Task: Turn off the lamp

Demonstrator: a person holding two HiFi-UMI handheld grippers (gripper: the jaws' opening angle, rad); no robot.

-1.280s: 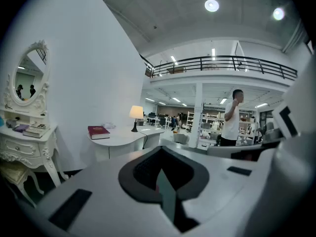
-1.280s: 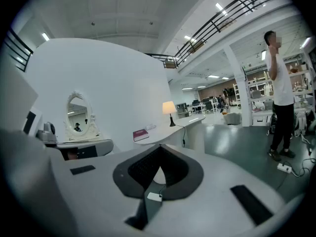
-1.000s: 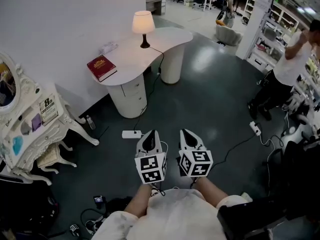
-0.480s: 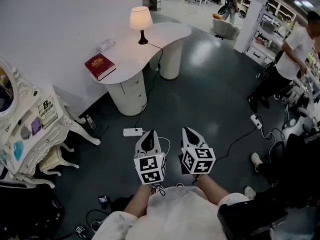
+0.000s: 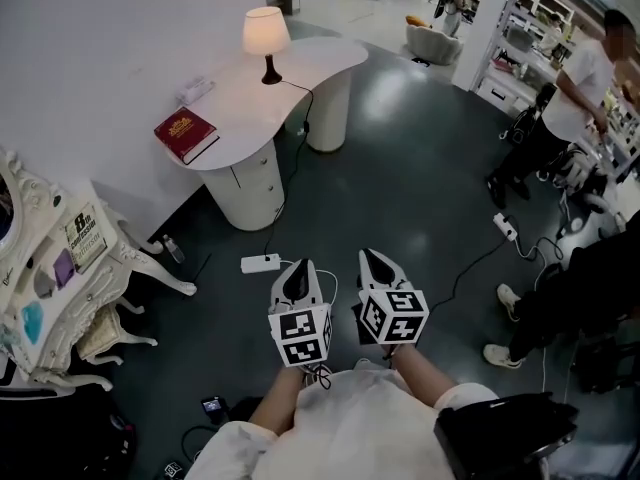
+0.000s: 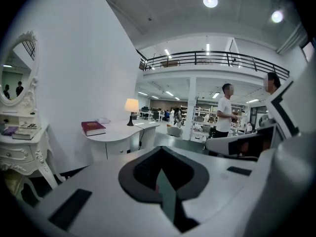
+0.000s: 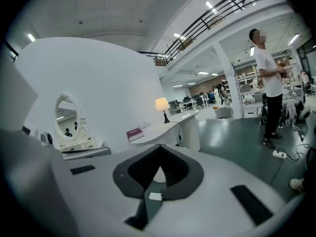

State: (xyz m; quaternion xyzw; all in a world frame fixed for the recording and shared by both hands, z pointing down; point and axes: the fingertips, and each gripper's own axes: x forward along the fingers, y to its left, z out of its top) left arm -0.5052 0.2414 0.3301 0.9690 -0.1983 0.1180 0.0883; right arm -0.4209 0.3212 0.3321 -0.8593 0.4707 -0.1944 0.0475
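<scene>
Lit lamp (image 5: 265,32), surface's (image 5: 310,68) far edge: likely light, tippable; take the base. Left gripper (image 5: 297,278), right gripper (image 5: 378,268): jaws closed, empty.

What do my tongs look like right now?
Left tongs and right tongs: white pointed shells with black pads, each carrying a cube of black-and-white square markers. Forearms bare; the shirt is white.

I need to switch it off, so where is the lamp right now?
In the head view, the lit lamp stands upper left on the white curved table, beyond the red book.
</scene>
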